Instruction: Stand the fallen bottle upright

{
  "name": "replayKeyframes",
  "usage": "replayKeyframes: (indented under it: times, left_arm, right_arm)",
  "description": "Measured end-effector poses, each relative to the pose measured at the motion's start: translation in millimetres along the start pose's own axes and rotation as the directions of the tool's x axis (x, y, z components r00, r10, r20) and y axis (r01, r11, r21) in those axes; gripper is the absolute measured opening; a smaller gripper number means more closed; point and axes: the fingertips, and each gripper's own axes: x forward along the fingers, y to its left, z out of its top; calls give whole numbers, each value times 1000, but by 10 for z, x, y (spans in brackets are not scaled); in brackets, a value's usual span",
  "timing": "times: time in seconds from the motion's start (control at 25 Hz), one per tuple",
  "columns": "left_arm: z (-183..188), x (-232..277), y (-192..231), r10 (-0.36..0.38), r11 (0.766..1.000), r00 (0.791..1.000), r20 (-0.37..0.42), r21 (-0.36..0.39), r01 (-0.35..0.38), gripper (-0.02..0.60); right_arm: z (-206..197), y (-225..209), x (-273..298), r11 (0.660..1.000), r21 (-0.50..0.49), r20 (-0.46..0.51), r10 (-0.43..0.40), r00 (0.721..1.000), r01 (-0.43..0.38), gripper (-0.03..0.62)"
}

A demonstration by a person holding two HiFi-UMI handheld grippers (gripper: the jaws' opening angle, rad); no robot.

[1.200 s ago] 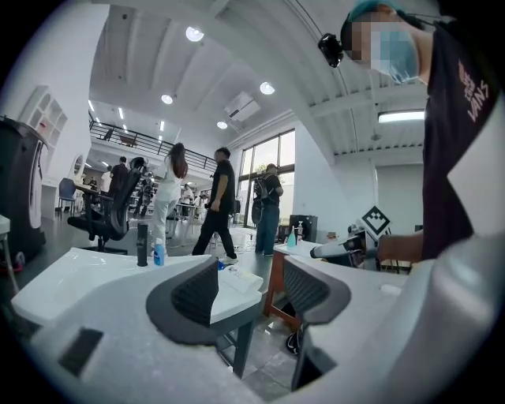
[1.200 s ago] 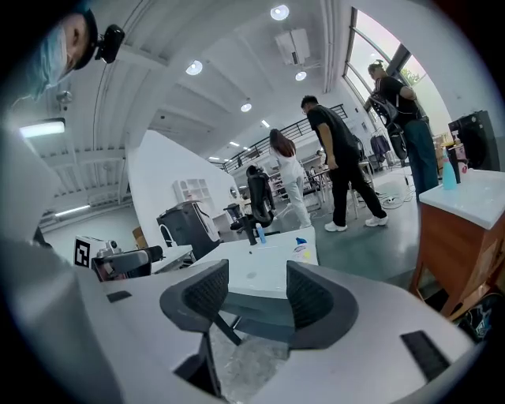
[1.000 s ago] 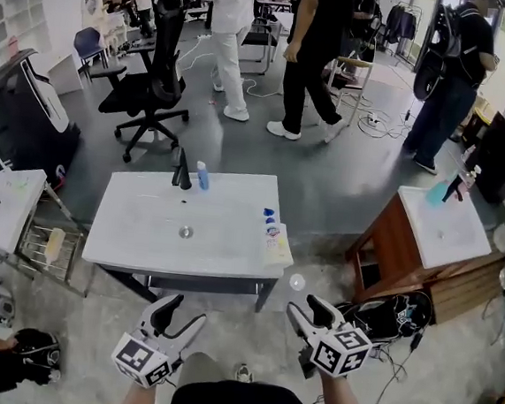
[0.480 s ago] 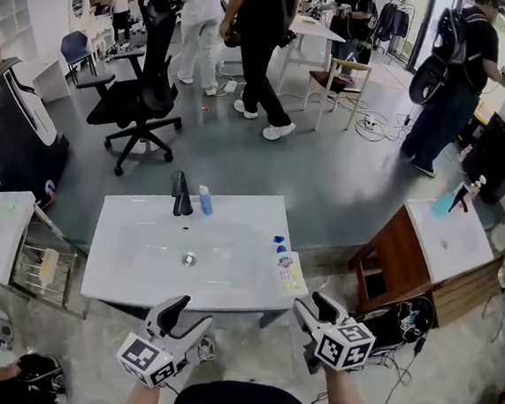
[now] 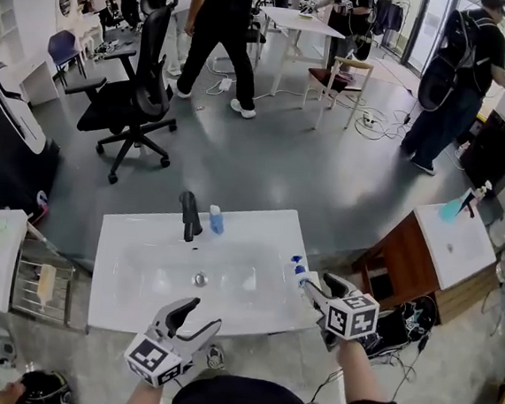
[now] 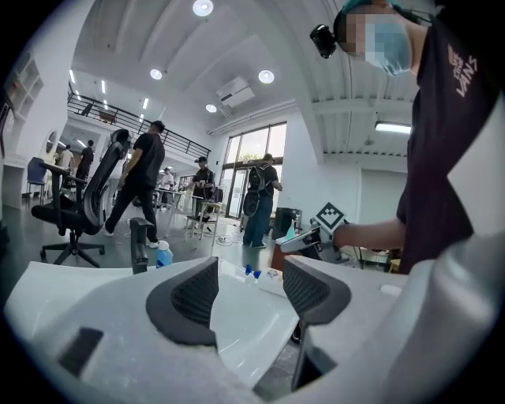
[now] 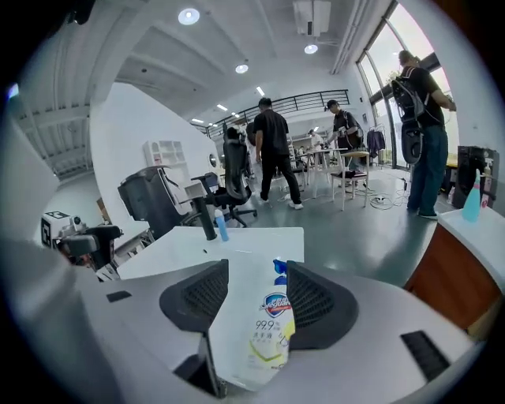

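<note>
1. Bottle (image 7: 268,331) lies on its side along the right edge of the white table (image 5: 127,304). Its label faces up and its blue cap (image 5: 297,264) points toward the far side.
2. Right tool (image 7: 258,268) hangs over that edge with its jaws apart. The right gripper view shows the bottle's body between the two pads, and neither pad is seen pressing on it.
3. In the head view the right tool (image 5: 317,289) covers most of the bottle, so only the cap shows just past its tips.
4. Left tool (image 5: 204,316) is at the table's near edge, jaws apart with nothing between them. In the left gripper view (image 6: 250,264) only the white rim and the basin lie ahead.
5. Basin (image 5: 166,273) takes up the middle of the table, between the left tool's side and the narrow strip where the bottle lies.
6. Faucet (image 5: 189,215) and a small blue bottle (image 5: 216,221) stand upright side by side at the far edge, well apart from the fallen bottle.
7. Right of the table a strip of floor (image 5: 264,171) separates it from a wooden cabinet (image 5: 402,264). Cables lie on the floor there.
8. A wire rack (image 5: 45,283) stands just beside the table's left edge.
9. Beyond the far edge the grey floor runs open to an office chair (image 5: 139,88) and several people (image 5: 216,24).
</note>
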Motion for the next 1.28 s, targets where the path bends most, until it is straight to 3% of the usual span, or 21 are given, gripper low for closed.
replayKeyframes:
  times: [0.2, 0.4, 0.72, 0.92, 1.16, 1.28]
  left_arm:
    - [-26, 42, 229, -36, 999, 999, -16, -4, 36, 250]
    - [-56, 50, 426, -58, 998, 998, -14, 8, 58, 250]
    - [-110, -35, 694, -36, 999, 999, -21, -27, 35, 250]
    - [-151, -150, 859, 2, 999, 999, -33, -49, -4, 250]
    - [-197, -255, 933, 24, 998, 999, -47, -53, -26, 250]
    - [-179, -270, 926, 41, 997, 998, -48, -57, -44, 250]
  right_arm:
    - [43, -191, 389, 998, -37, -105, -47, 993, 43, 222]
    - [-44, -282, 748, 999, -13, -250, -32, 968, 30, 229]
    - [-264, -446, 1216, 999, 28, -481, -24, 876, 42, 229]
    - [-438, -500, 1359, 997, 51, -576, -16, 817, 55, 229]
    - [-612, -552, 1413, 995, 45, -639, -41, 768, 91, 206]
    - [-633, -604, 1412, 994, 37, -642, -53, 765, 100, 195]
